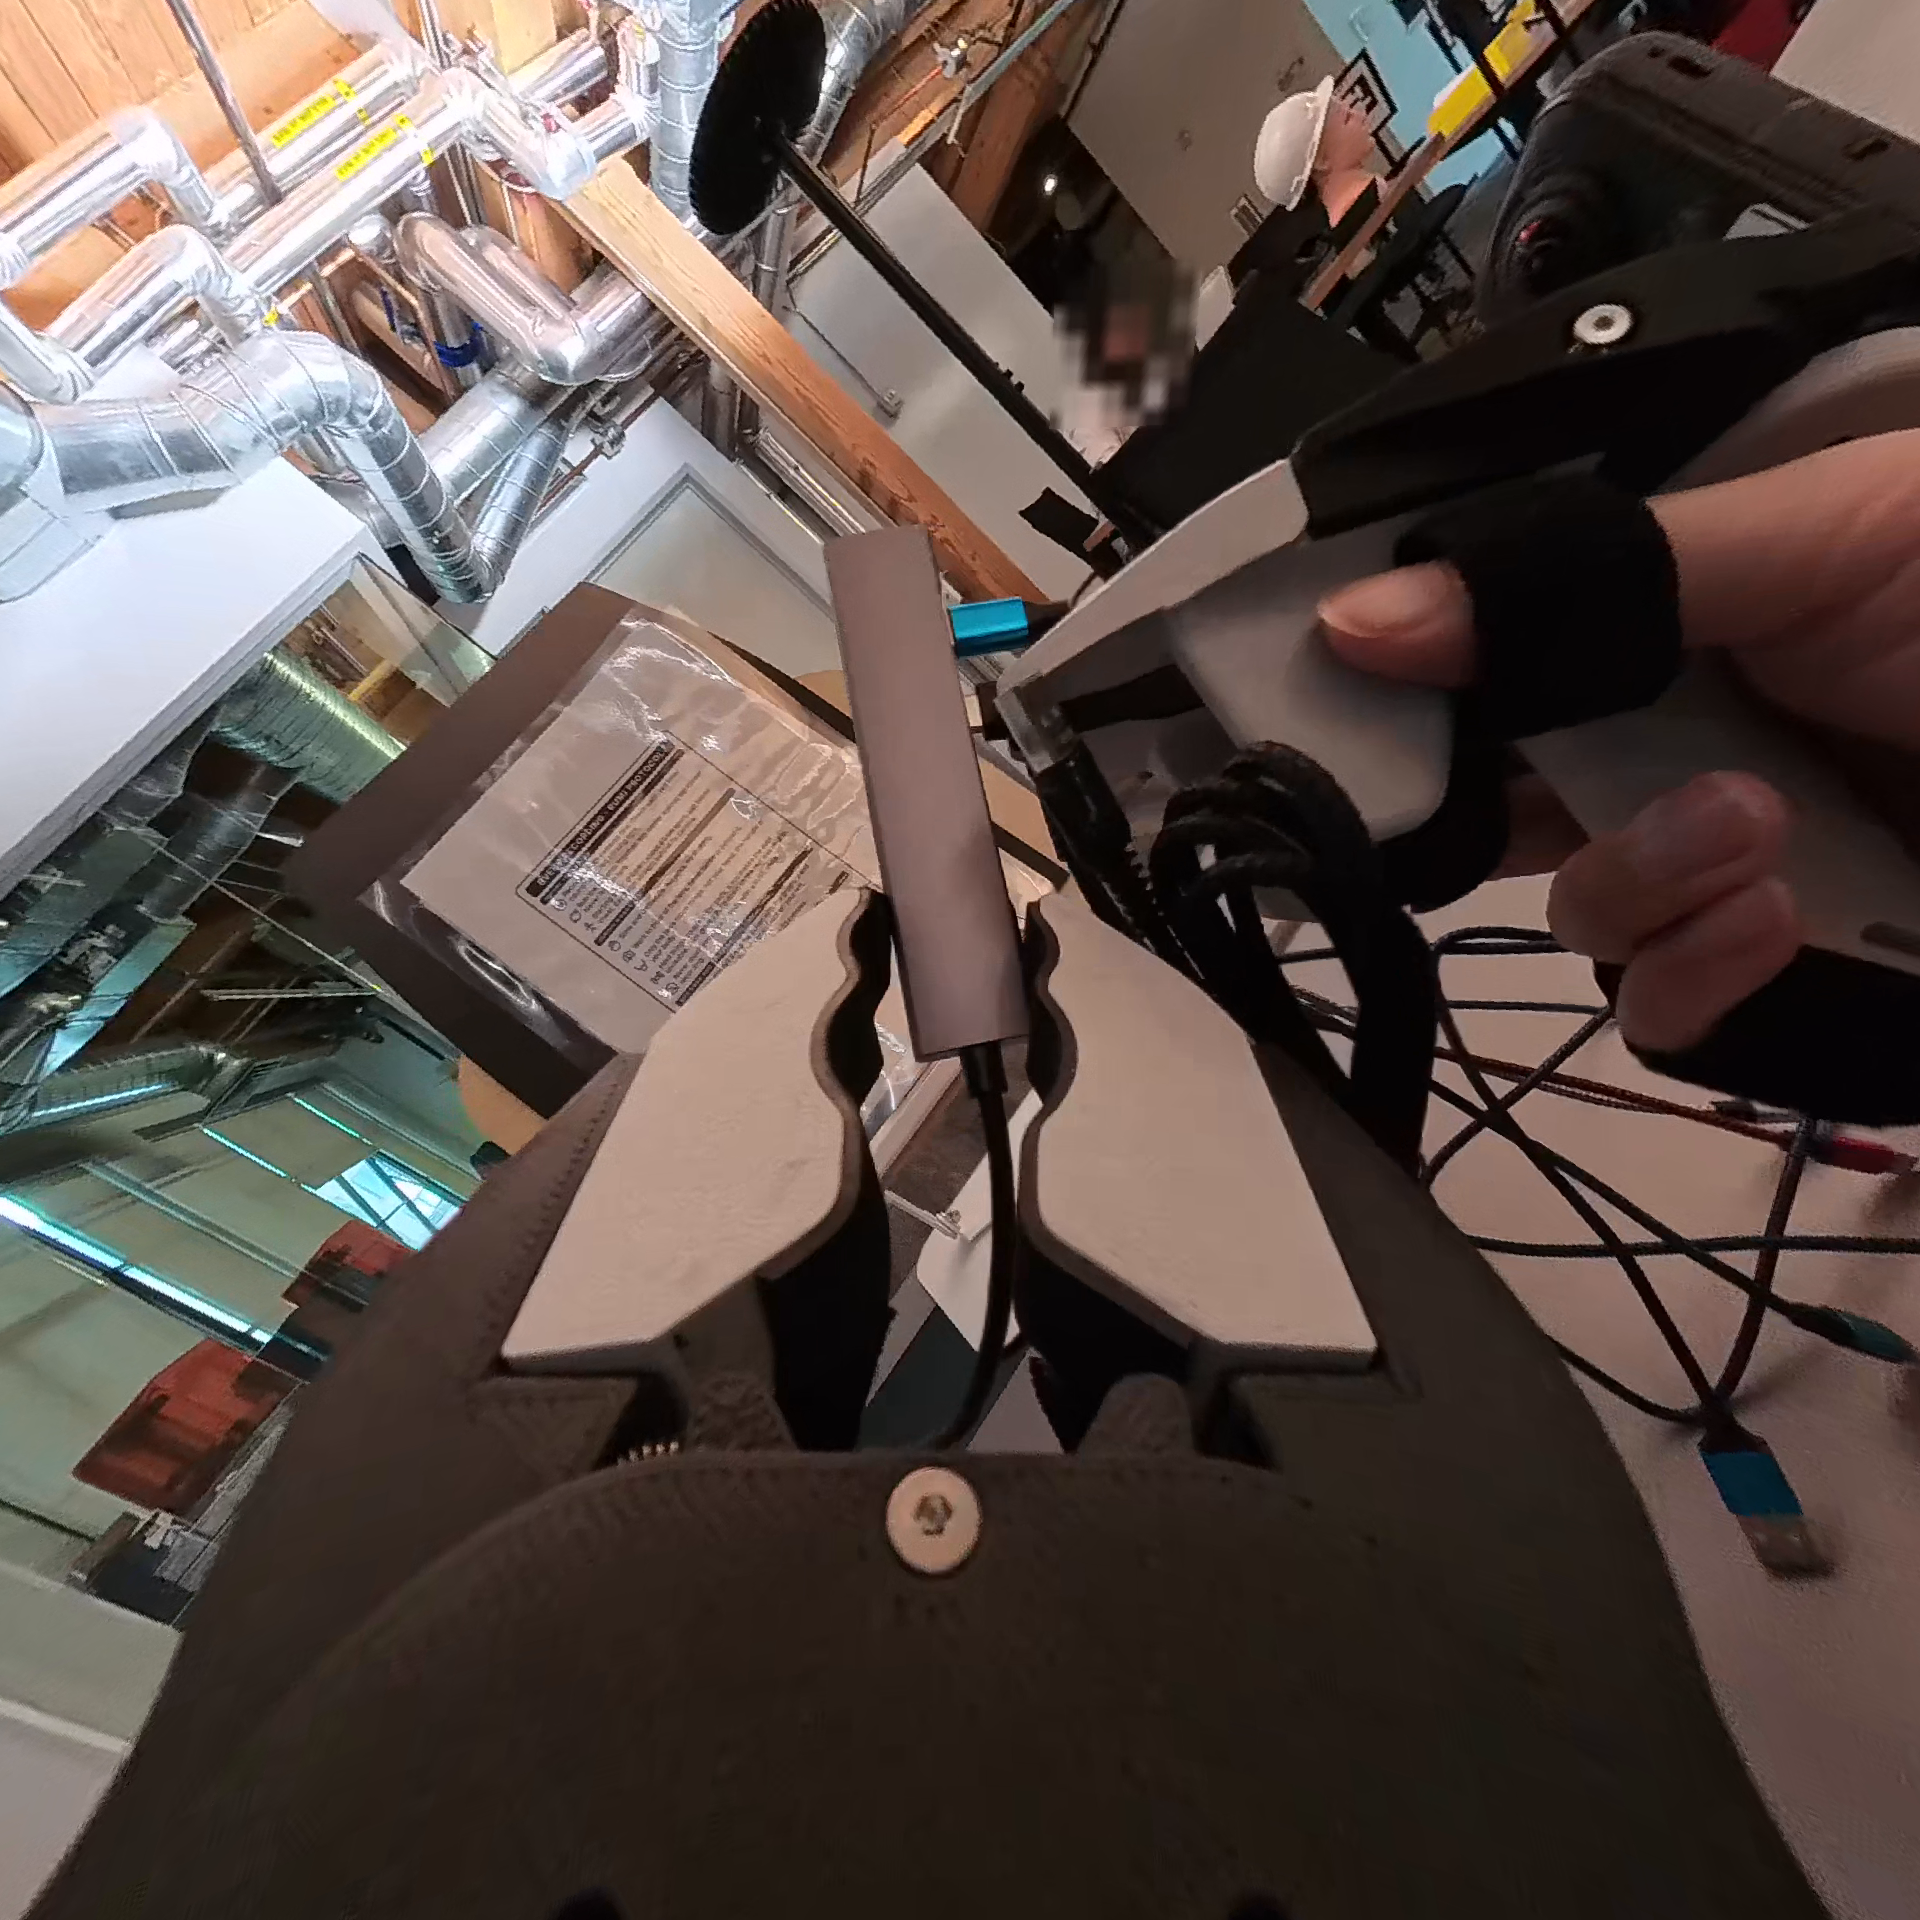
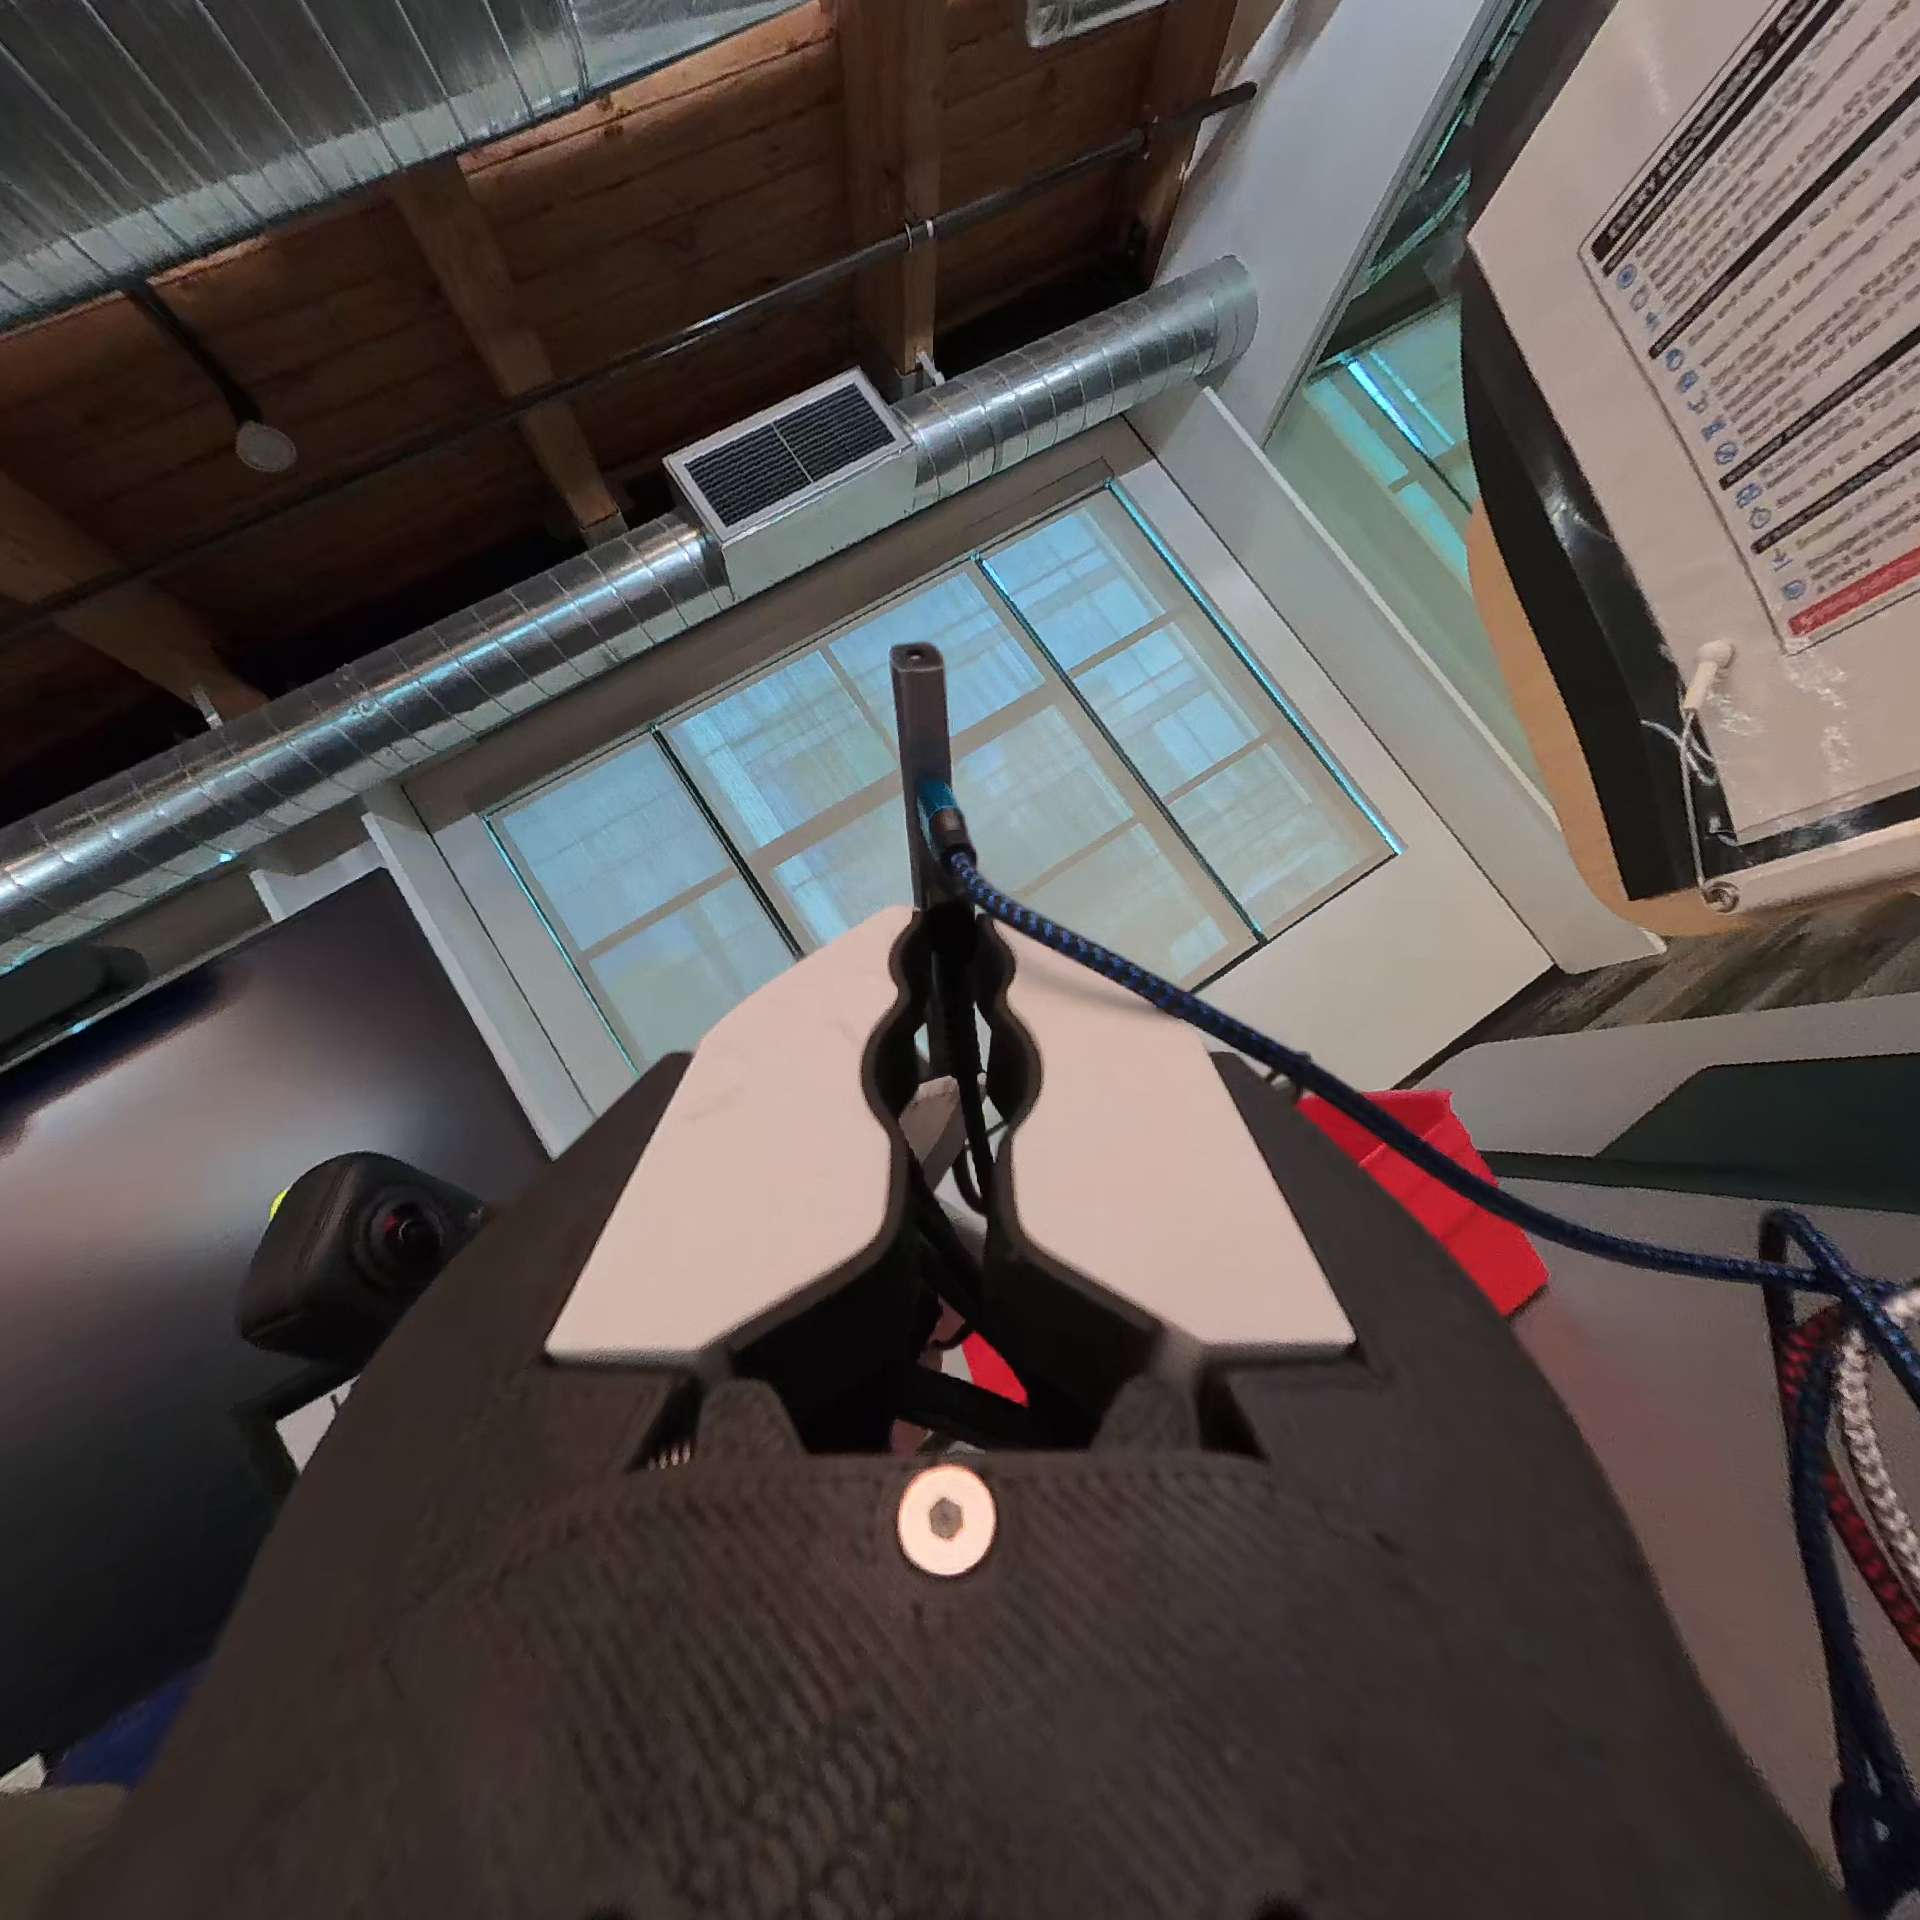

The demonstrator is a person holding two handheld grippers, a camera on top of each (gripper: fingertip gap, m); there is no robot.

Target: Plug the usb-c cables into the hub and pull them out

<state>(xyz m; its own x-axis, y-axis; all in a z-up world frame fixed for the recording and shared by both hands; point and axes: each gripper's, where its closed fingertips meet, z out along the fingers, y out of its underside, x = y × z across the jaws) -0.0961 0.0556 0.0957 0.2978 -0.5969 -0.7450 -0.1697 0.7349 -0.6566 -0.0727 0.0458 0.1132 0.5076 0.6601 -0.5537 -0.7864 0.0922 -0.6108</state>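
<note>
In the left wrist view my left gripper [image 1: 956, 925] is shut on the lower end of a slim grey hub [image 1: 925, 758] and holds it tilted up off the table. The hub's own black lead [image 1: 992, 1195] runs back between the fingers. A blue USB-C plug [image 1: 989, 629] sits in the hub's right side. My right gripper [image 1: 1029, 717], held by a gloved hand [image 1: 1558, 623], pinches a black cable plug right beside the hub, below the blue plug. In the right wrist view the right gripper [image 2: 951, 925] is shut on that black cable [image 2: 966, 1039]; the hub [image 2: 916, 717] shows end-on, with the blue plug [image 2: 932, 805].
Loose braided cables [image 1: 1621, 1195] lie tangled on the white table [image 1: 1849, 1714], one with a blue USB-A plug [image 1: 1756, 1496]. A coiled black cable bundle [image 1: 1278, 831] hangs by the right gripper. A box with a laminated sheet [image 1: 665, 821] stands behind the hub. A red bin [image 2: 1423, 1174] is at the right. My left and right fingertips are right by each other.
</note>
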